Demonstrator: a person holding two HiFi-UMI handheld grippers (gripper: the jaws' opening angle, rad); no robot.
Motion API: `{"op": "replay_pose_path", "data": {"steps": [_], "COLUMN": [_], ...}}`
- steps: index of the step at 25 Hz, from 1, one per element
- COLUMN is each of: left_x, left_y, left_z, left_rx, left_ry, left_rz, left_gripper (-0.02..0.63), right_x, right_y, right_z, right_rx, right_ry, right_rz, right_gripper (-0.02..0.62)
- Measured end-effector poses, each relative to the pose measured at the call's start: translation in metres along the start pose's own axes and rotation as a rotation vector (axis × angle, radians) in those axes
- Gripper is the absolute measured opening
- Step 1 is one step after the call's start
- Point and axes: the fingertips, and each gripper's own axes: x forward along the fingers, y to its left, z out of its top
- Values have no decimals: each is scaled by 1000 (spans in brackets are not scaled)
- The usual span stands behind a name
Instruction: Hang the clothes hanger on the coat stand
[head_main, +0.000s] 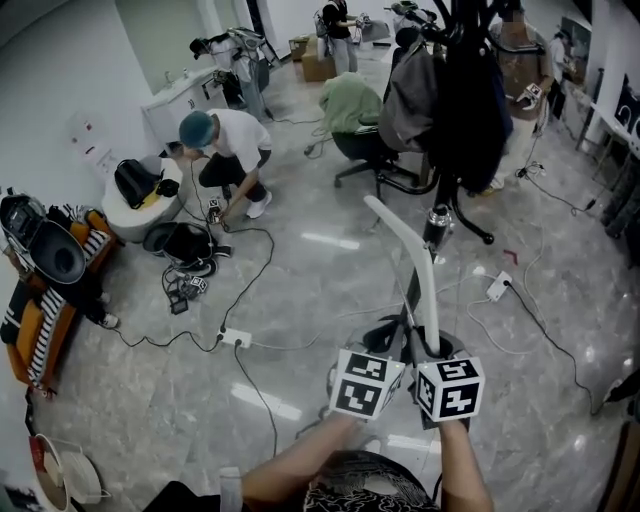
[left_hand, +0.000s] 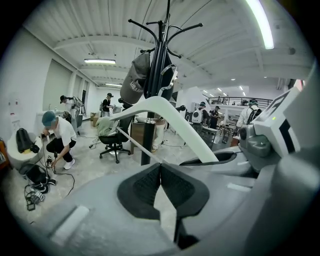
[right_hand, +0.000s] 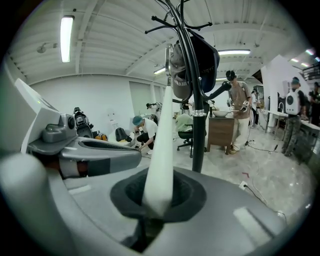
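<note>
A white clothes hanger rises from my two grippers toward the black coat stand, which carries dark bags and garments. My right gripper is shut on one end of the hanger's white arm, seen between its dark pads. My left gripper is beside it, its jaws shut at the tip on the hanger's thin lower bar. In the left gripper view the hanger arches in front of the stand's pole. The stand is a short way ahead, apart from the hanger.
A person crouches on the floor at the left among cables and a power strip. An office chair with a green garment stands beside the stand. Another power strip lies to the right. More people stand at the back.
</note>
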Motion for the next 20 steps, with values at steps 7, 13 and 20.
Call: {"op": "replay_pose_path", "data": {"steps": [7,13,20], "left_x": [16,34,50], "left_y": [31,50,67], "left_z": [13,25,31], "left_rx": [3,11,26], "left_ry": [1,6,10], "left_rz": [-33,-63,-86], "left_gripper": [6,6,6], "right_x": [30,51,74], "right_y": [1,-3,-9], "right_z": [17,28,30], "right_rx": [1,9,18], "right_ry": [12,24,39], "right_rz": [-34,-64,-86], "right_gripper": [29,29,29]}}
